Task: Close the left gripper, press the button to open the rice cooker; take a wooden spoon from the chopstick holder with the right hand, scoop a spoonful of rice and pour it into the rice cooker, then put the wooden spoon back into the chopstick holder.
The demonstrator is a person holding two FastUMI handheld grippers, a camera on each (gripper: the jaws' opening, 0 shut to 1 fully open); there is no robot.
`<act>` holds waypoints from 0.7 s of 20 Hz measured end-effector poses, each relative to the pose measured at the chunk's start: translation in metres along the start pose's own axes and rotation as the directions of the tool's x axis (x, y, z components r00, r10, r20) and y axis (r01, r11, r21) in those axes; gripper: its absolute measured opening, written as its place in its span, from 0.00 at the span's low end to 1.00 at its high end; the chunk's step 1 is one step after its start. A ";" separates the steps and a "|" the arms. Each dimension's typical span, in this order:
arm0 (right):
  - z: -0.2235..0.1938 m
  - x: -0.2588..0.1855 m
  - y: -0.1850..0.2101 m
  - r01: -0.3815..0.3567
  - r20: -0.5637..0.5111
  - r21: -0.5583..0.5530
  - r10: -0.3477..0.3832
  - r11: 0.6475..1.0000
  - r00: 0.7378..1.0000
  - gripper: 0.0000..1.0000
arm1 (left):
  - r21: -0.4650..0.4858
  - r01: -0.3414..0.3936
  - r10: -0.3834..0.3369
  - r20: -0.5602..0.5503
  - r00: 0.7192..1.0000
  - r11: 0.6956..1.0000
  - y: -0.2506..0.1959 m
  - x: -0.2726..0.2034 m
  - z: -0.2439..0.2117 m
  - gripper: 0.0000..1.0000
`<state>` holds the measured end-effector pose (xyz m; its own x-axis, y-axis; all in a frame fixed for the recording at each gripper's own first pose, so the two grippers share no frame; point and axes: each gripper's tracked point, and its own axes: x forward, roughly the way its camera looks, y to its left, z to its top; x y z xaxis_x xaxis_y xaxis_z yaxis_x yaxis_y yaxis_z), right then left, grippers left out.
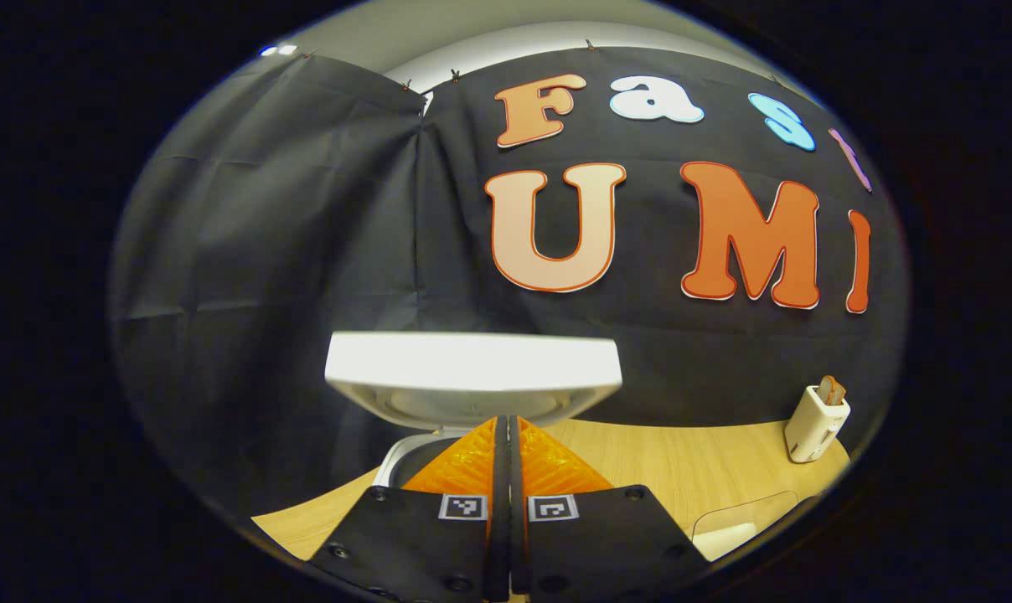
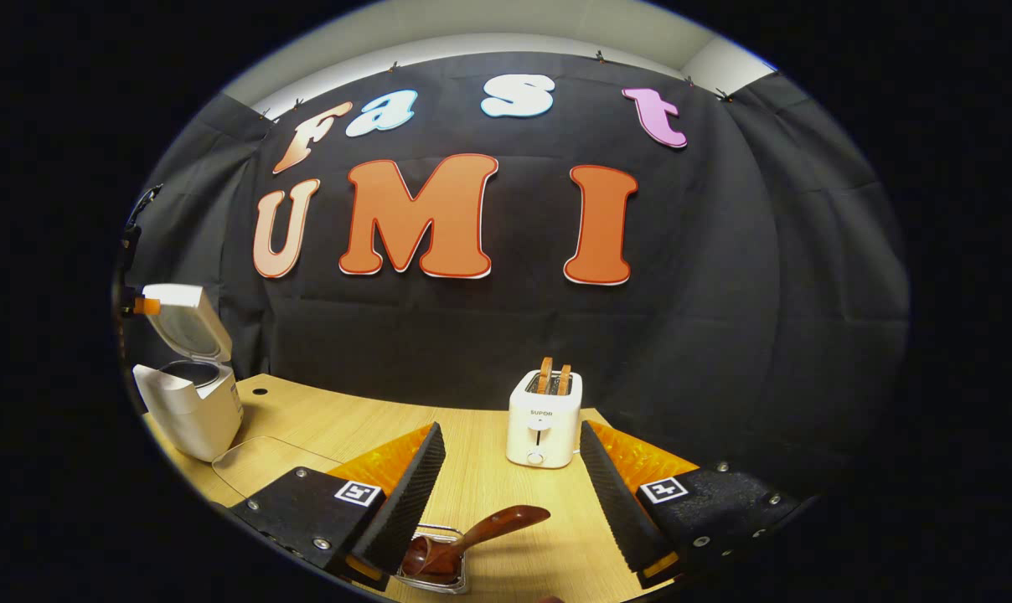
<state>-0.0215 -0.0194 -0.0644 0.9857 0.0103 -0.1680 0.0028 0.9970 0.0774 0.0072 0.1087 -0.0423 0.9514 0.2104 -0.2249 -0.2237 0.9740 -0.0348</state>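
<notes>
With the white rice cooker's (image 2: 189, 394) lid raised, the left tool (image 1: 506, 440) is clenched empty. The released right tool (image 2: 510, 481) must be lowered onto the brown wooden spoon (image 2: 472, 536) in its wire holder (image 2: 439, 578).

Your rice cooker (image 2: 189, 402) is white, its raised lid (image 1: 472, 368) white outside and pale grey within, the inner pot dark. The worktop (image 2: 489, 469) has a light wood grain. The wooden spoon (image 2: 472, 536) is a glossy reddish brown, resting in a clear, wire-edged chopstick holder (image 2: 436, 569). The toaster (image 2: 544, 419) is white with brown toast slices.
</notes>
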 end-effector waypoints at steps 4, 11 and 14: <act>-0.019 0.000 -0.010 0.019 -0.049 0.043 -0.017 0.999 0.999 0.96 | 0.025 0.004 -0.003 -0.025 1.000 1.000 -0.006 0.002 -0.021 0.04; -0.047 0.000 -0.007 0.017 -0.118 0.129 -0.001 0.991 0.993 0.96 | 0.083 0.030 -0.032 0.029 0.999 0.996 -0.022 -0.006 -0.018 0.04; -0.065 0.006 -0.006 0.038 -0.156 0.198 -0.007 0.979 0.988 0.96 | 0.069 0.012 -0.015 0.049 0.999 0.998 -0.017 -0.007 -0.019 0.04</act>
<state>-0.0268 -0.0199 -0.1297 0.9472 0.0153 -0.3203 0.0737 0.9617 0.2640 0.0000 0.0888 -0.0587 0.9639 0.1994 -0.1765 -0.1973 0.9799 0.0296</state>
